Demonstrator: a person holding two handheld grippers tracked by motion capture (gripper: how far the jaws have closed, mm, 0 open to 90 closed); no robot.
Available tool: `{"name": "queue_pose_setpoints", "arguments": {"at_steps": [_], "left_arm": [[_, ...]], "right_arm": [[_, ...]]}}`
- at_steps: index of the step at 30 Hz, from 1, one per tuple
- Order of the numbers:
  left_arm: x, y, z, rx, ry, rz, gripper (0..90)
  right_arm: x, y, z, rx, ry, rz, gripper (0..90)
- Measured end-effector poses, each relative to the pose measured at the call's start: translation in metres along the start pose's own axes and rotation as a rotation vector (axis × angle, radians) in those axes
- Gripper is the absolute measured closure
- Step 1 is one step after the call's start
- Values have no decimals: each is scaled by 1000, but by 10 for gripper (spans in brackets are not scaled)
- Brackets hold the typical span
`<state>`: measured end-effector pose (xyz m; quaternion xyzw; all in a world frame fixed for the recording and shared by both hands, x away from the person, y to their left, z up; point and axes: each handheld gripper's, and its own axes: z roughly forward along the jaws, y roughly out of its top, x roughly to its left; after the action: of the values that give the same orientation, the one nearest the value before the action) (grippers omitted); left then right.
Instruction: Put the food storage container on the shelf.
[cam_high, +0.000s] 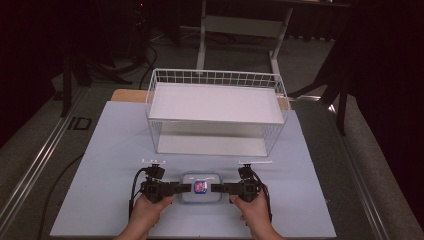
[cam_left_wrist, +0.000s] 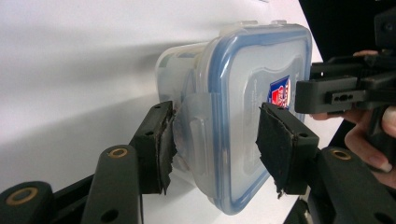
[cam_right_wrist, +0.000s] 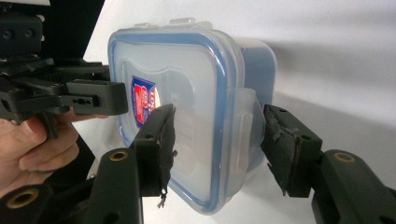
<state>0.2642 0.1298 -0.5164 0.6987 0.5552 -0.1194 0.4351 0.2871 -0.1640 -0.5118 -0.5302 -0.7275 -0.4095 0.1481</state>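
A clear plastic food box (cam_high: 200, 187) with a blue-sealed lid and a red and blue label lies flat on the pale table (cam_high: 100, 165) near its front edge. My left gripper (cam_high: 186, 188) is at the box's left end and my right gripper (cam_high: 215, 188) at its right end, each turned on its side. In the left gripper view the box (cam_left_wrist: 243, 93) has its end latch between the jaws of my left gripper (cam_left_wrist: 215, 140), one pad over the lid and one beside the latch. My right gripper (cam_right_wrist: 217, 144) straddles the opposite latch of the box (cam_right_wrist: 187, 93) the same way, with a small gap.
A white wire basket shelf (cam_high: 215, 77) with two solid levels stands behind the box at the middle of the table. Bare table surface lies to the left and right. A desk frame and dark stands are on the floor beyond.
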Motion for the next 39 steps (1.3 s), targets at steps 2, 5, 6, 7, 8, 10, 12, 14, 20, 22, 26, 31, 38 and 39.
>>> {"name": "queue_pose_setpoints", "arguments": {"at_steps": [2, 5, 6, 7, 8, 10, 12, 14, 20, 22, 26, 31, 38, 39], "left_arm": [[-2, 1, -1, -6, -3, -4, 483], [-6, 8, -3, -35, -6, 5, 484], [-8, 13, -3, -44, -10, 16, 484], [-9, 17, -3, -62, -13, 17, 486], [-11, 22, -3, -66, -12, 25, 486], [-15, 32, -2, -86, -14, 48, 486], [-18, 42, 1, -90, -14, 65, 486], [-21, 51, 5, -98, -6, 75, 485], [-18, 70, 17, -154, -15, 96, 485], [-14, 74, 22, -173, -26, 96, 486], [-7, 80, 34, -194, -28, 92, 486], [-1, 85, 46, -225, -20, 95, 485], [10, 95, 54, -240, 0, 98, 482], [12, 96, 54, -242, 1, 103, 481]], "right_arm": [[2, 0, -2, -8, -10, -16, 459], [5, 4, -7, -32, -13, -25, 459], [6, 7, -9, -41, -18, -31, 459], [6, 14, -14, -66, -17, -26, 459], [6, 14, -14, -66, -17, -26, 459], [6, 23, -22, -104, -21, -26, 459], [4, 27, -25, -115, -20, -32, 459], [-1, 36, -29, -146, -20, -14, 458], [-10, 49, -31, -180, -16, -5, 458], [-14, 57, -31, -211, -31, -26, 458], [-24, 66, -27, -231, -42, -11, 458], [-37, 72, -21, -259, -49, 5, 457], [-47, 78, -11, -280, -47, 26, 457], [-49, 81, -7, -282, -38, 38, 457]]}}
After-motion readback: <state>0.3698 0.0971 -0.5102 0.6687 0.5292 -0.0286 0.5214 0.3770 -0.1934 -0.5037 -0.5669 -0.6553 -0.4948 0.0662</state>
